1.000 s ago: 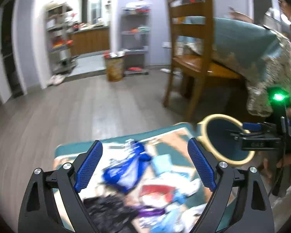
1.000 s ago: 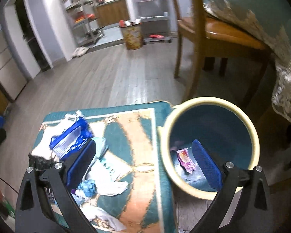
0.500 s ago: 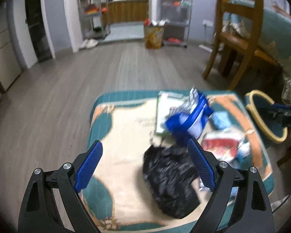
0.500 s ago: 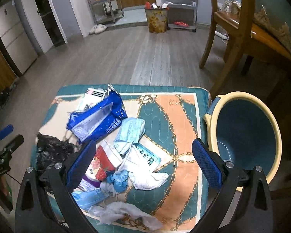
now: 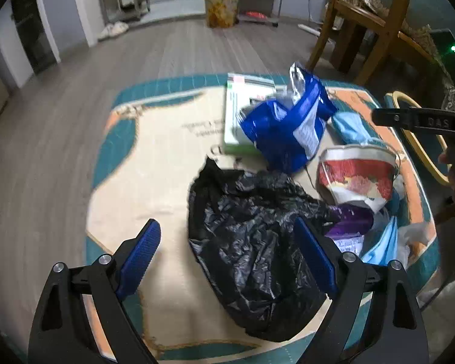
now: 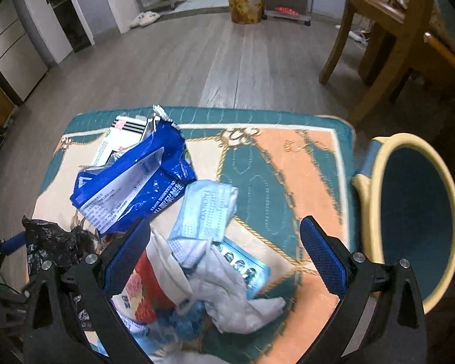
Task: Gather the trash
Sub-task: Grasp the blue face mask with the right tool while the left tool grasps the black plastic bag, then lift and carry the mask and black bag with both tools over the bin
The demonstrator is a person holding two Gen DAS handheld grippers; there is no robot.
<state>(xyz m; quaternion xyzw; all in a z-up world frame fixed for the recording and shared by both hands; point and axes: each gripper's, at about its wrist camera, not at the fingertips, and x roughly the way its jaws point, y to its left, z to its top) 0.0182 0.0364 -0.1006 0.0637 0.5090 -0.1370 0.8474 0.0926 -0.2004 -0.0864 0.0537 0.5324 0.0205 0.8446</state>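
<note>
Trash: a loose heap on the patterned mat (image 6: 288, 163), with the black plastic bag (image 5: 251, 242), blue wipes packet (image 6: 136, 188), pale blue face masks (image 6: 203, 212), white tissue (image 6: 227, 297) and red-printed wrapper (image 5: 358, 179) all touching or overlapping.
Bin: the yellow-rimmed bucket (image 6: 376, 182) stands just off the mat's right edge, well apart from the heap.
Change: a second ago both cameras looked out across the room and the right one over the bucket; now both look steeply down on the heap, so I judge a fresh pick is starting (nothing is carried).
Left gripper (image 5: 227, 257): jaws wide, empty; the black bag lies just ahead, filling the right half of the gap and passing under the right finger.
Right gripper (image 6: 224, 251): jaws wide, empty; the masks and tissue sit between the fingers, the wrapper under the left finger.
Contact: I cannot tell whether either claw touches anything yet.
</note>
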